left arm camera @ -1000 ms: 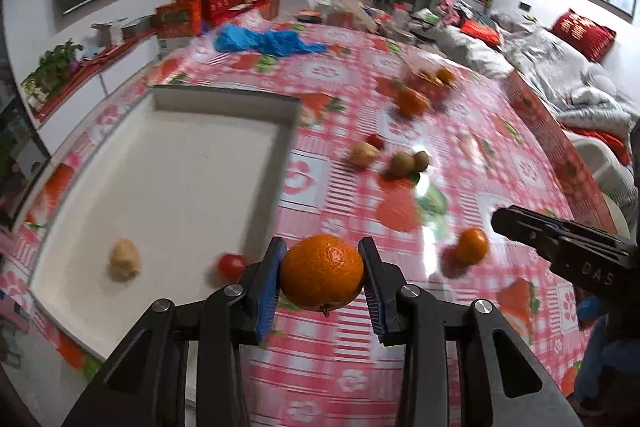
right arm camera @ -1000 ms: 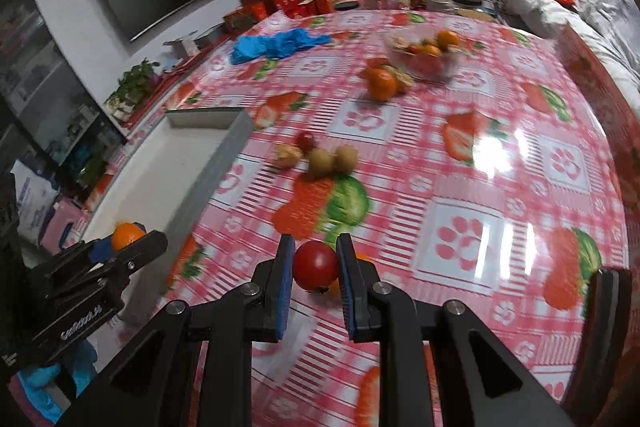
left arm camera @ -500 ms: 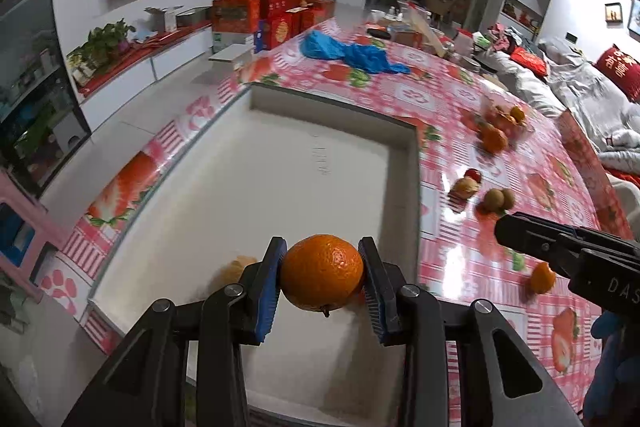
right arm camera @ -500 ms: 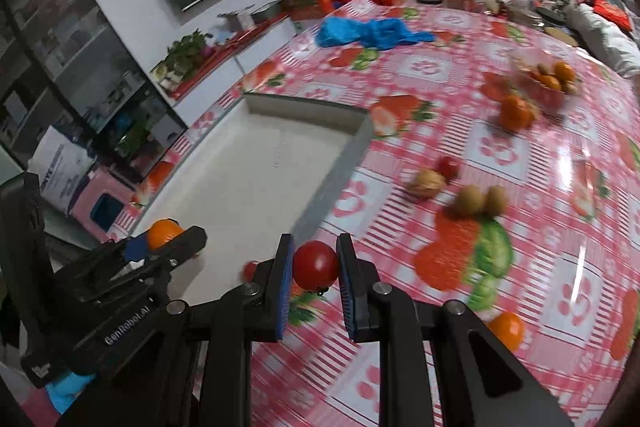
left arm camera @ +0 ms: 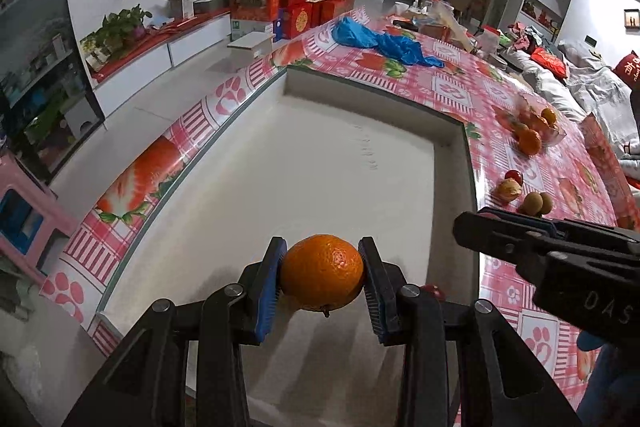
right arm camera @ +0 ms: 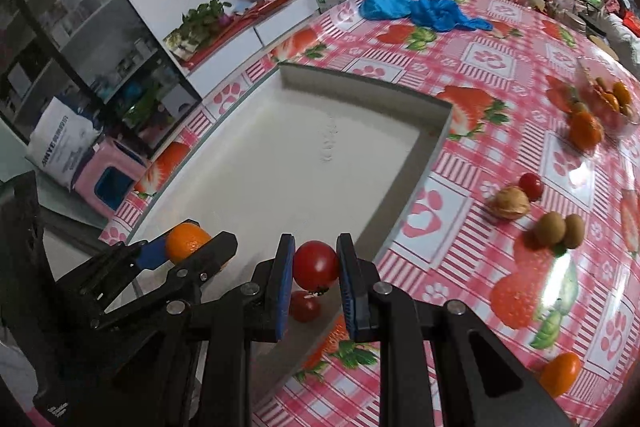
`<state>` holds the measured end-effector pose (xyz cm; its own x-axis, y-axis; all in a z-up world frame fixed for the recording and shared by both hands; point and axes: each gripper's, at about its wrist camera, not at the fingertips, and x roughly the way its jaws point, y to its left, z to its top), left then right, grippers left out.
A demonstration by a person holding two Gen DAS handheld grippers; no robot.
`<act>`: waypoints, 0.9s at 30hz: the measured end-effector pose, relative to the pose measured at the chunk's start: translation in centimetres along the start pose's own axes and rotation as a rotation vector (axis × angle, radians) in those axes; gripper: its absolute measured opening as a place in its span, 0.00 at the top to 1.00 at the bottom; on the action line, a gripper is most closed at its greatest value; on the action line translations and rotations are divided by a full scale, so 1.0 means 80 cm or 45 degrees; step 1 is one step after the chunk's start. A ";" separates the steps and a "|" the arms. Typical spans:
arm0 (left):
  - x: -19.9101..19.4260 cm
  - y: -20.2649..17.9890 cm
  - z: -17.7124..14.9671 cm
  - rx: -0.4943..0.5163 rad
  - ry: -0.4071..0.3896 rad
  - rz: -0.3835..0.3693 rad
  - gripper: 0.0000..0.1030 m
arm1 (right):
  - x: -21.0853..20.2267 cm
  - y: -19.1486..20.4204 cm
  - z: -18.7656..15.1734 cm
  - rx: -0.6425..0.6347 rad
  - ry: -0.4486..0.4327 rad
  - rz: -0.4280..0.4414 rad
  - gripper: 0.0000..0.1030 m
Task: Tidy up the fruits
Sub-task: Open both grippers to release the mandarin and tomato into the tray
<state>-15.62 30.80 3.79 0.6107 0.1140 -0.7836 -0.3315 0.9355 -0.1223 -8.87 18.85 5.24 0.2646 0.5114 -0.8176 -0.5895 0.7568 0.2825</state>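
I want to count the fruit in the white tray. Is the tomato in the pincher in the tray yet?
Not yet. The right gripper is shut on the tomato, held above the white tray. Another small tomato lies in the tray below it.

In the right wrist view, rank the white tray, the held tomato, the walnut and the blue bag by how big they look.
1. White tray
2. Blue bag
3. Tomato held in the right gripper; it sits nearest the camera, so its look is inflated
4. Walnut, close to the tomato in apparent size
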 end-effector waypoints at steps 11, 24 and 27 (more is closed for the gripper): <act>0.003 0.006 -0.002 -0.018 0.001 0.026 0.55 | 0.015 0.007 0.001 -0.022 0.049 0.000 0.66; -0.008 0.000 -0.001 -0.016 0.001 0.075 0.15 | -0.025 -0.025 -0.004 0.063 -0.046 -0.035 0.14; -0.013 -0.013 0.001 0.011 -0.006 0.058 0.15 | -0.046 -0.038 -0.009 0.073 -0.107 -0.100 0.00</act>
<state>-15.89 29.76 4.76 0.5986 0.1578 -0.7854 -0.3527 0.9322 -0.0816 -8.64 14.37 7.05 0.3727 0.4797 -0.7943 -0.5200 0.8169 0.2494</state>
